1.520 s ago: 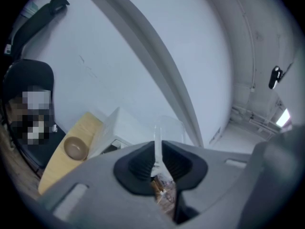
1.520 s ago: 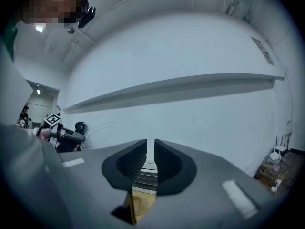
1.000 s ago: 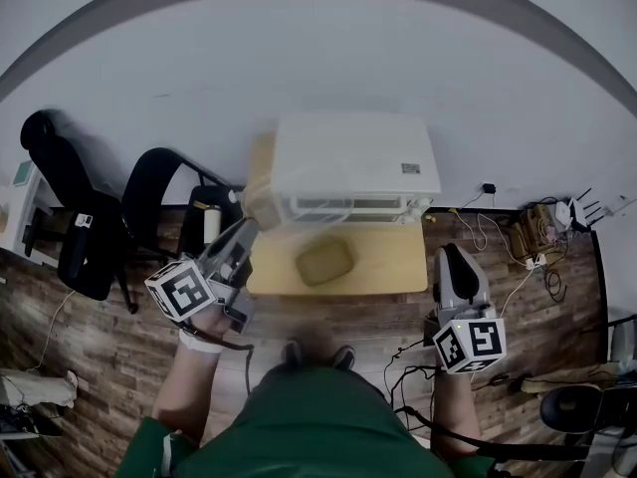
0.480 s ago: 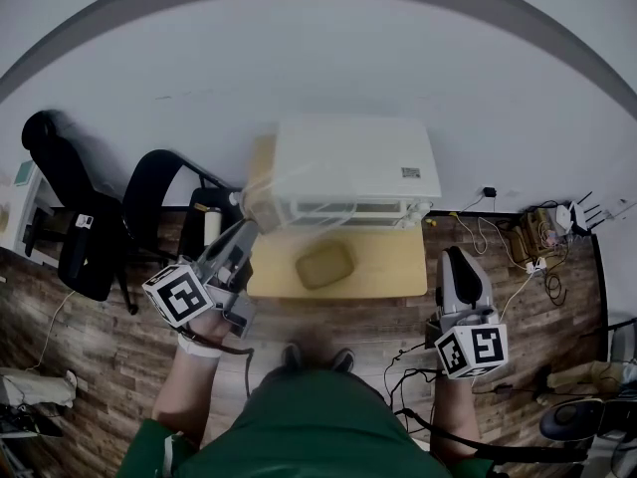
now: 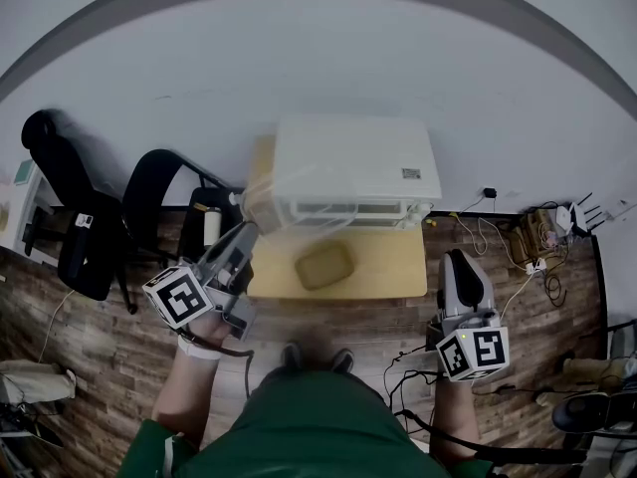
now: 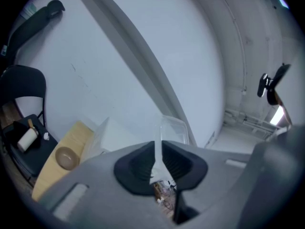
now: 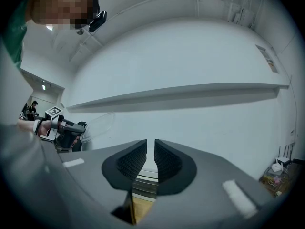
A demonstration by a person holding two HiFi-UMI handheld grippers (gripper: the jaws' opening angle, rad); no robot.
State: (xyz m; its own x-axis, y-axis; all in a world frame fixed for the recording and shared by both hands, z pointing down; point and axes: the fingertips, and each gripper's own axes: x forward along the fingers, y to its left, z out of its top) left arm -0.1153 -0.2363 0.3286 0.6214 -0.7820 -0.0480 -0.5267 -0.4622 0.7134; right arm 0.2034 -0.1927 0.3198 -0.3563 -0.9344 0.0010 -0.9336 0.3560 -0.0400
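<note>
Left gripper (image 5: 239,239) is clamped on the near rim of a thin, clear plastic lid (image 5: 299,189). The lid juts far-right from the jaws, tilted over the left corner of the white boxy appliance (image 5: 358,157). Right gripper (image 5: 456,267) is empty, jaws drawn together, well apart at right. A matte brown bowl (image 5: 323,264) sits on the wooden table (image 5: 383,267).

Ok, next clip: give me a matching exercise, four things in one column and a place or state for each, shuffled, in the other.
Things:
1. left gripper
2. right gripper
3. brown bowl
4. black chair

Places or states:
A. on the wooden table
B. standing left of the table
C. jaws almost together, nothing between them
D. clamped on the edge of a clear plastic container

Pairs: 1-D, 2-C, 3-A, 4-B.
</note>
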